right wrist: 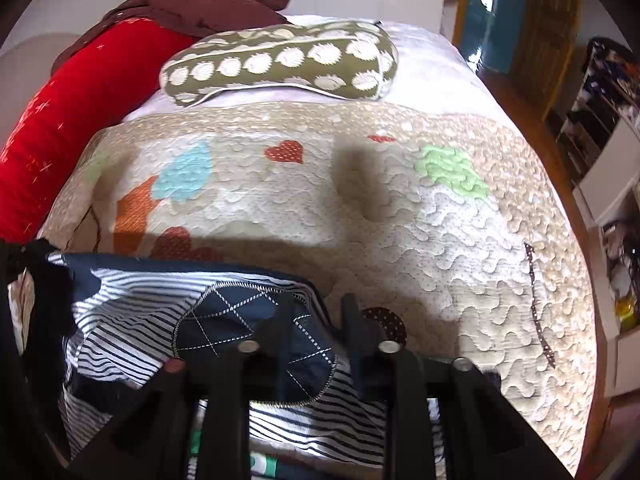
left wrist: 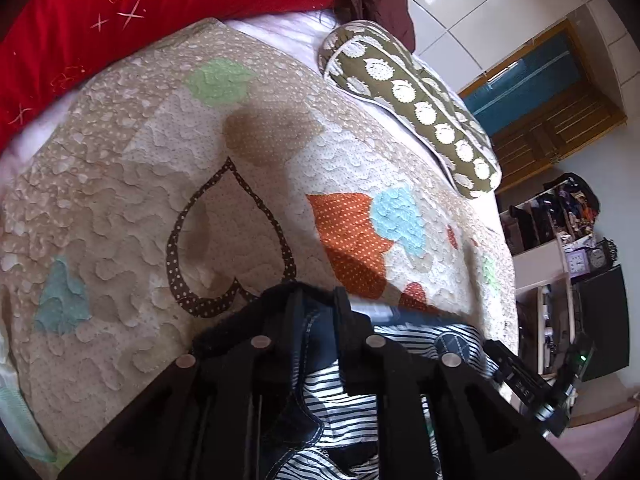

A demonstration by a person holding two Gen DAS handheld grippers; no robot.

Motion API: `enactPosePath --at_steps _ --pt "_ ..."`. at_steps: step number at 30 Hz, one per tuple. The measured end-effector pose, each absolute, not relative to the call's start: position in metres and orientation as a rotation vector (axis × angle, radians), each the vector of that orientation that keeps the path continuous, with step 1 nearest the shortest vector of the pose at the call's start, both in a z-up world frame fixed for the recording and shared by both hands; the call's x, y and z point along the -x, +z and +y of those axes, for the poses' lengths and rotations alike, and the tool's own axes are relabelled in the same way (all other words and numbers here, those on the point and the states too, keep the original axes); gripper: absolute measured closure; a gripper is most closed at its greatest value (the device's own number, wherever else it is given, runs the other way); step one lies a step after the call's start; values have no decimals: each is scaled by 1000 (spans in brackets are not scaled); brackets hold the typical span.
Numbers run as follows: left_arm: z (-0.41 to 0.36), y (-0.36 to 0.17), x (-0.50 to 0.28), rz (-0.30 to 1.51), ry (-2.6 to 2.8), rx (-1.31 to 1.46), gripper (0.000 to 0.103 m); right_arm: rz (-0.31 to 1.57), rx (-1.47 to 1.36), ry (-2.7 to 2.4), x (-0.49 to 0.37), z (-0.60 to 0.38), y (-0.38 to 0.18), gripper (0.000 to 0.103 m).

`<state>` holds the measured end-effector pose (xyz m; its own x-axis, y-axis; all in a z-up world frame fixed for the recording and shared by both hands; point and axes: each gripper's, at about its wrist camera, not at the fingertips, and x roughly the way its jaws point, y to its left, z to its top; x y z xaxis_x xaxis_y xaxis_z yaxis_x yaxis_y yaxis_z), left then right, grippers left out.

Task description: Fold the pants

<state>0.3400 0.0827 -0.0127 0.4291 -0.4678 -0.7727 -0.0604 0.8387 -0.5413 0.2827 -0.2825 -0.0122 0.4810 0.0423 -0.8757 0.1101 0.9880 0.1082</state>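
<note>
The pants (left wrist: 344,396) are black-and-white striped with dark navy trim and an oval navy knee patch (right wrist: 256,344) with white stitching. They hang between both grippers over the near edge of the quilted bed. My left gripper (left wrist: 316,300) has its fingers close together on the navy hem of the pants. My right gripper (right wrist: 316,304) is closed on the navy edge by the patch, with cloth between its fingers. The other gripper's black body (left wrist: 532,384) shows at the right of the left wrist view.
A beige patchwork quilt (right wrist: 400,208) covers the bed. An olive pillow with white hedgehogs (right wrist: 280,60) and a red bolster (right wrist: 76,120) lie at the far side. Shelves with clutter (left wrist: 560,232) and a wooden door (right wrist: 548,32) stand beyond the bed.
</note>
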Motion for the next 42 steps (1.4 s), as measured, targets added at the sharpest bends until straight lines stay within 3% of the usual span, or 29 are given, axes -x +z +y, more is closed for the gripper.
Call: enactPosePath --at_steps 1,2,9,12,15,17,24,26,30,31,33,34,35,36,37,42 --pt "85 -12 -338 1103 -288 555 70 1073 -195 -54 -286 -288 -16 52" --pt "88 -11 -336 1091 -303 570 65 1066 -239 -62 -287 -295 -19 51" --pt "134 4 -306 1016 -310 691 55 976 -405 -65 -231 -334 -2 51" --pt "152 10 -280 999 -271 688 53 941 -454 -45 -185 -352 9 41" --pt "163 11 -246 990 -230 665 45 922 -502 -23 -136 -368 12 40" --pt "165 5 -222 985 -228 670 35 916 -526 -25 -106 -375 9 33" --pt "138 -38 -178 1023 -276 667 31 952 -629 -6 -50 -373 -36 31" --pt "130 -45 -178 1025 -283 688 24 955 -676 18 -46 -365 -49 31" --pt "107 -57 -192 1079 -241 646 24 906 -656 -1 -45 -344 -54 28" --pt "101 -62 -195 1105 -223 630 25 902 -648 -9 -46 -340 -54 28" --pt "92 -69 -199 1155 -178 580 56 899 -623 -14 -49 -332 -53 29" --pt "89 -70 -199 1170 -140 540 84 902 -604 -12 -51 -328 -52 39" --pt "90 -70 -197 1170 -140 534 96 910 -583 -22 -54 -325 -51 63" --pt "93 -69 -194 1168 -159 555 96 919 -574 -20 -56 -324 -52 77" --pt "97 -66 -190 1165 -158 569 96 935 -593 8 -62 -325 -54 83" --pt "108 -36 -155 1110 -160 553 99 913 -680 45 -47 -333 -47 87"
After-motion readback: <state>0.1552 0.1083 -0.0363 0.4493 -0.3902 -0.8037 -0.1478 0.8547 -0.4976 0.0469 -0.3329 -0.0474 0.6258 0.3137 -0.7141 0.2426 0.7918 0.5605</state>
